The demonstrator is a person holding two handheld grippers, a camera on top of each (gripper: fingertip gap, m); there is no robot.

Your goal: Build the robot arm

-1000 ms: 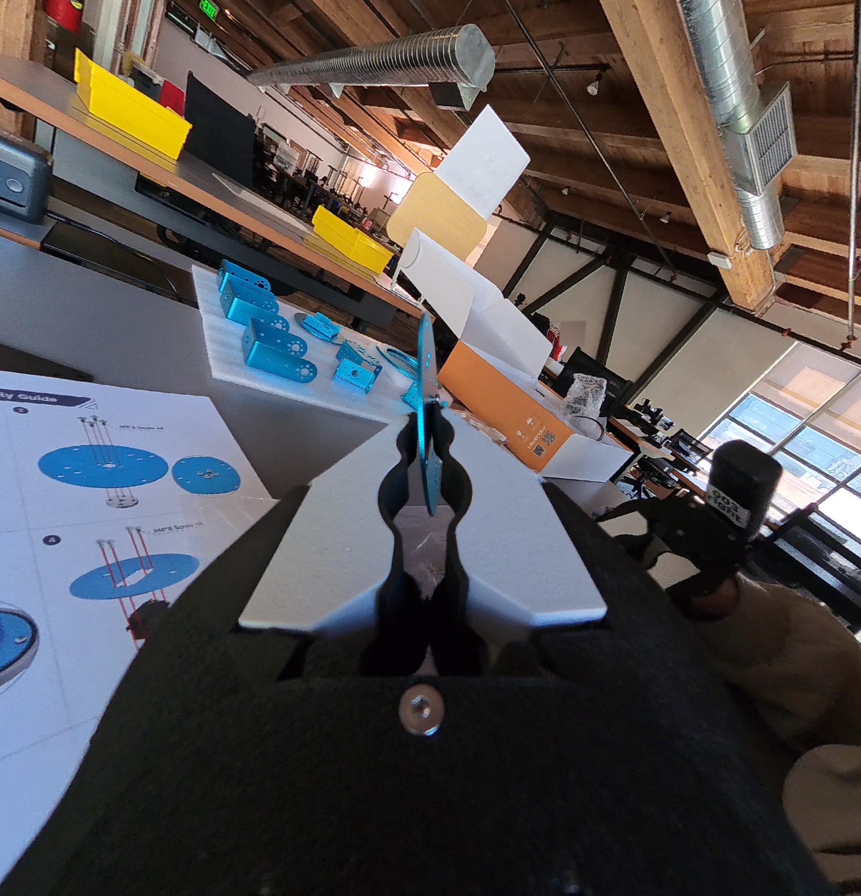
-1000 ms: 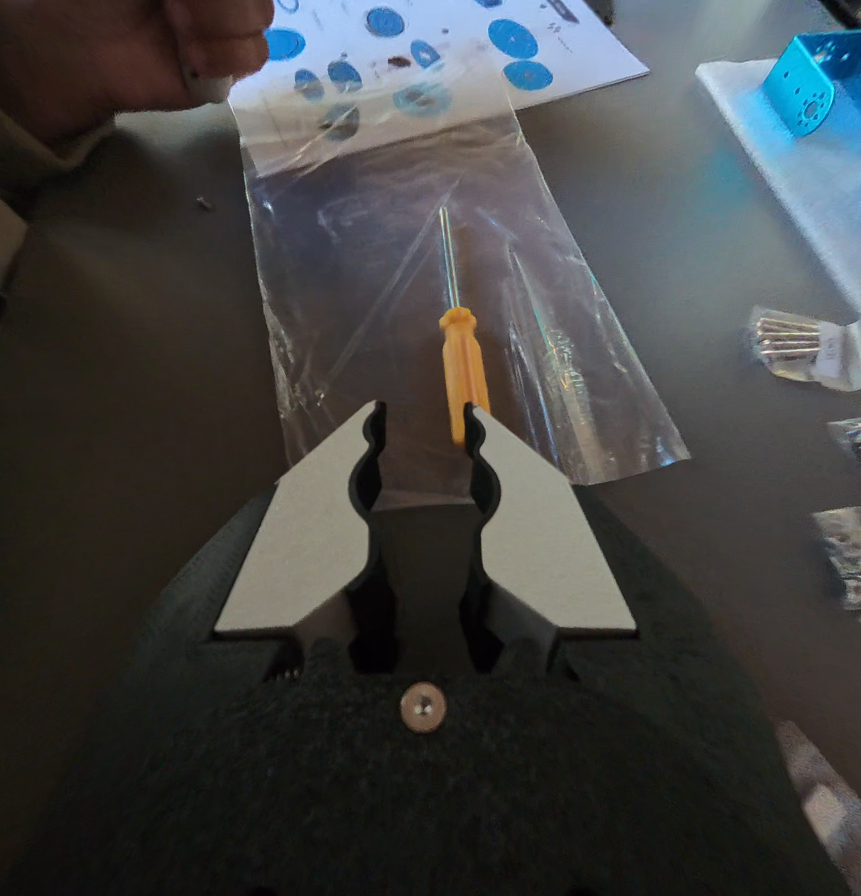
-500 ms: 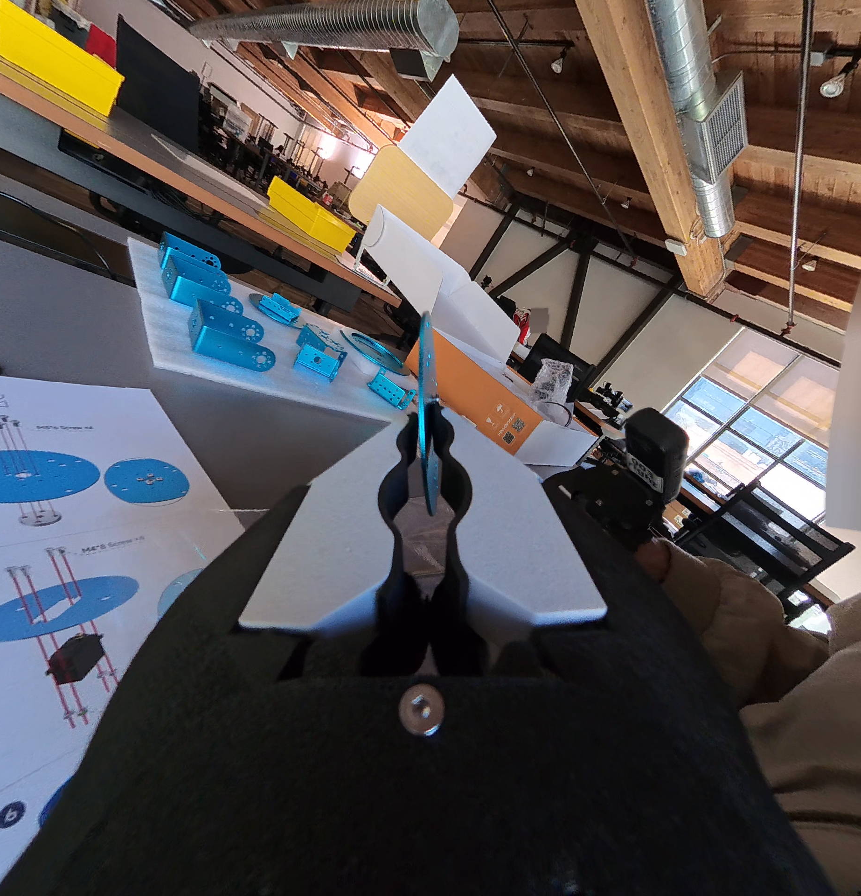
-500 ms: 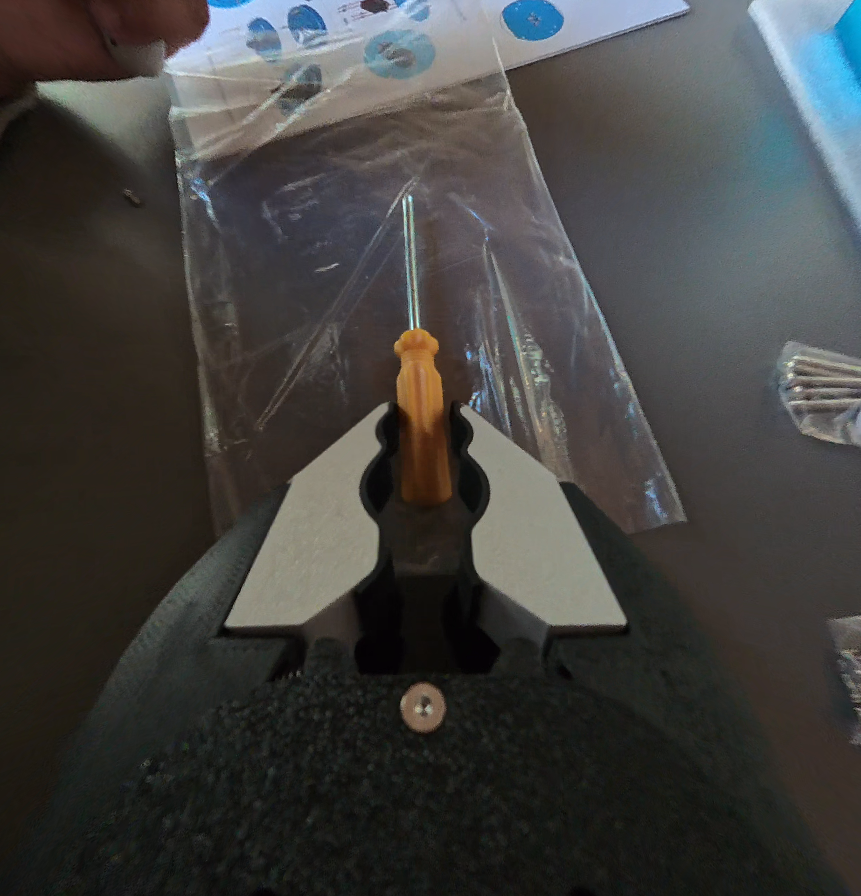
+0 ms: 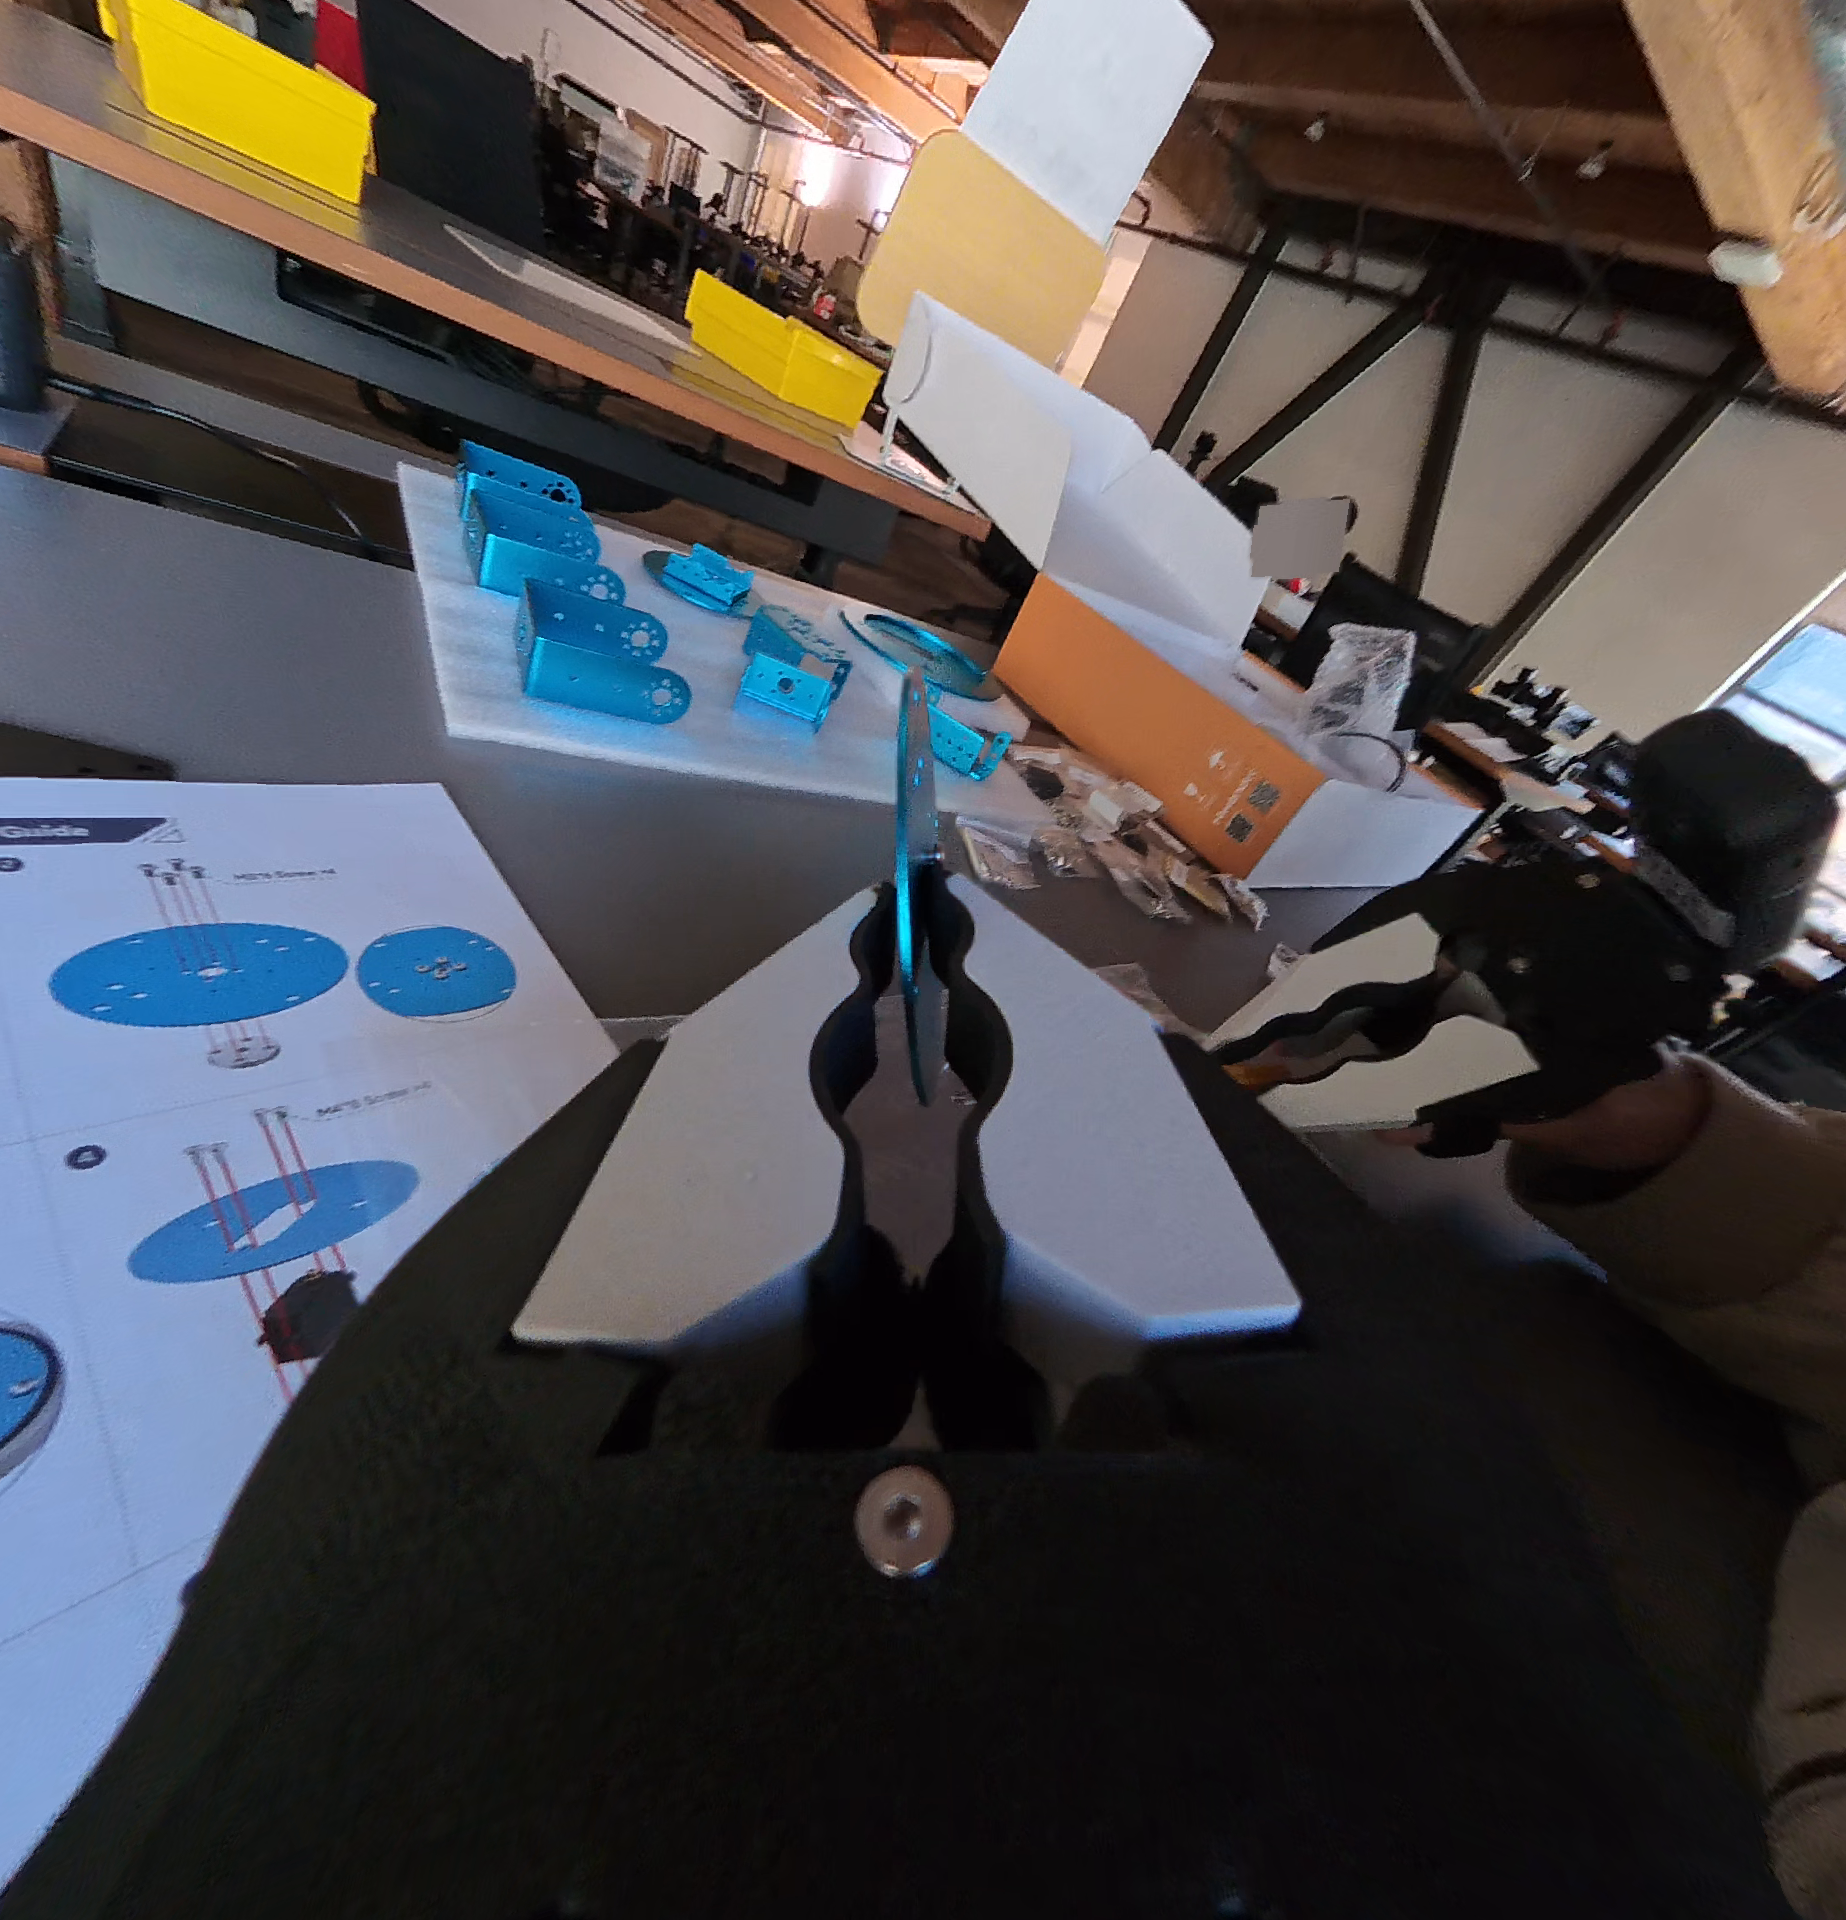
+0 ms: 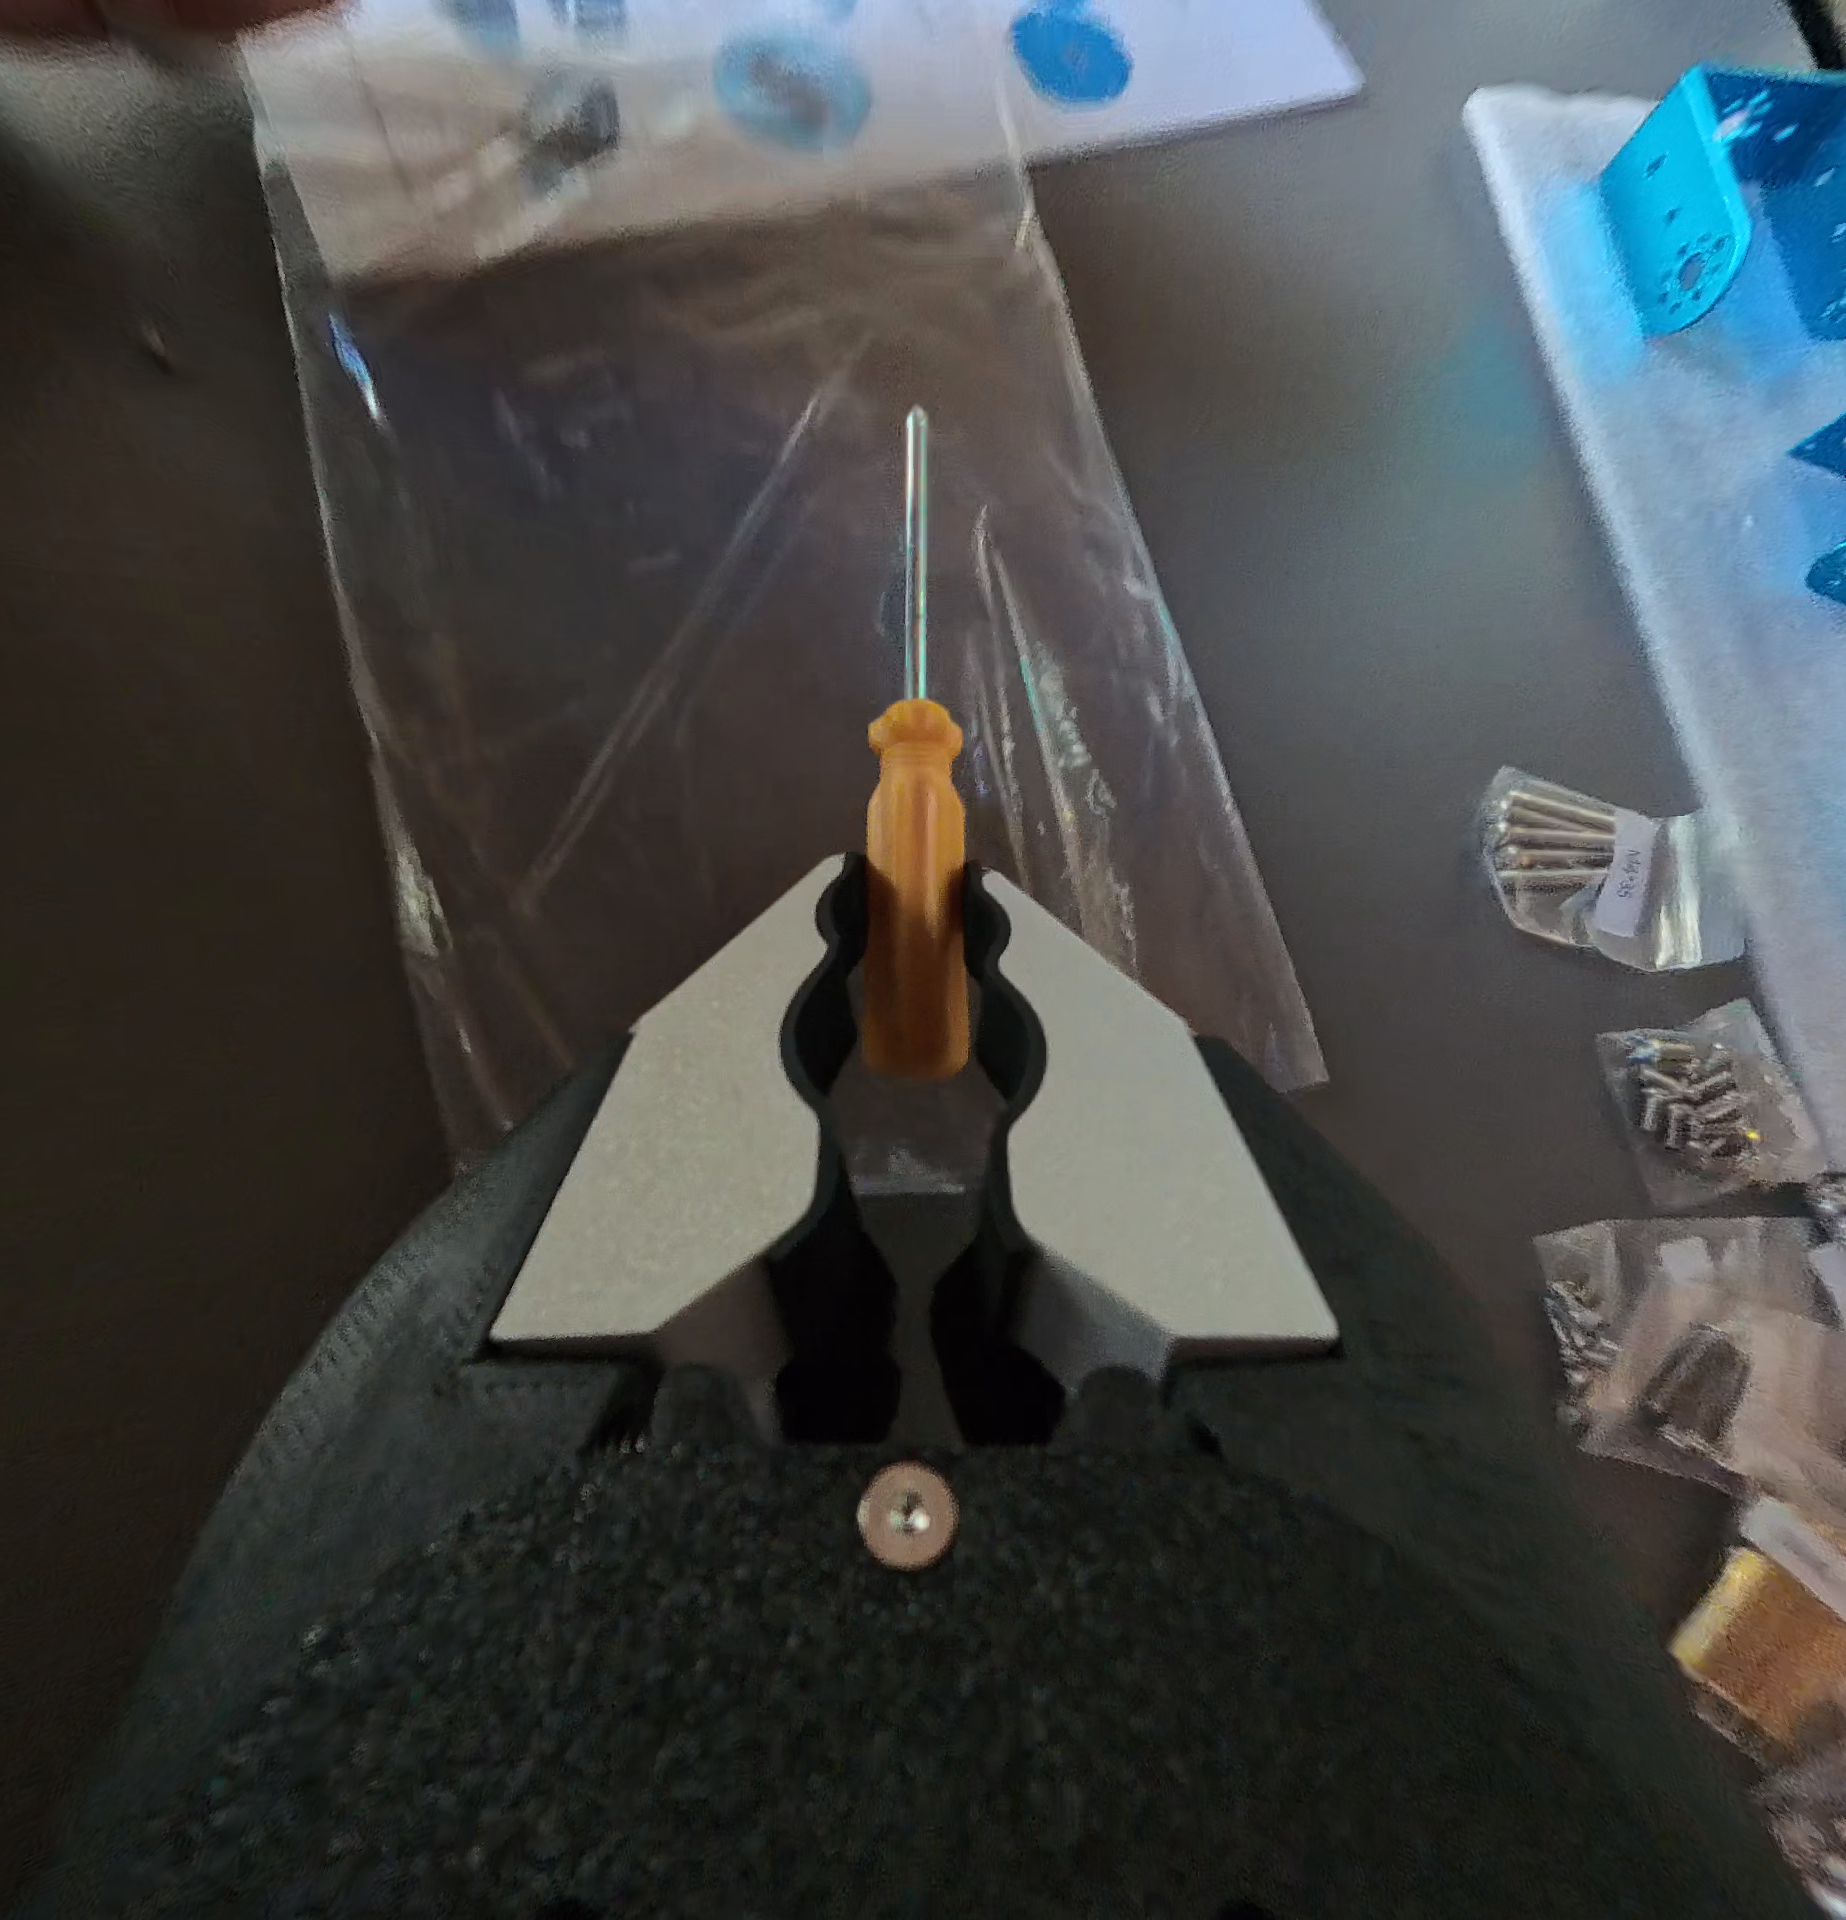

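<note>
**A blue disc and a screwdriver held, one in each hand-held gripper**

A thin blue disc (image 5: 917,894) is clamped edge-on by the left hand-held gripper (image 5: 914,904), whose jaws are closed on its lower part so that the disc stands upright above the fingertips. Held this way, both flat faces are left exposed, which seems meant to keep them reachable. It is raised above the grey counter (image 5: 202,634), with a printed instruction sheet (image 5: 223,1018) lying to the left of it.

An orange-handled screwdriver (image 6: 917,883) is gripped by the right hand-held gripper (image 6: 914,883); the jaws are pressed against the sides of the handle, and the thin metal shaft is pointed straight forward along the fingers, probably so that the tip can be aimed. A clear plastic bag (image 6: 690,582) is spread flat on the counter beneath and beyond the shaft; whether the tool is touching the bag cannot be told.

Blue metal brackets (image 5: 586,644) are laid out on a white foam sheet (image 5: 462,665) farther back, apart from one another so each can be seen. Small bags of screws (image 6: 1584,868) are gathered to the right of the plastic bag, and an open orange-and-white box (image 5: 1147,717) is set behind them.
</note>
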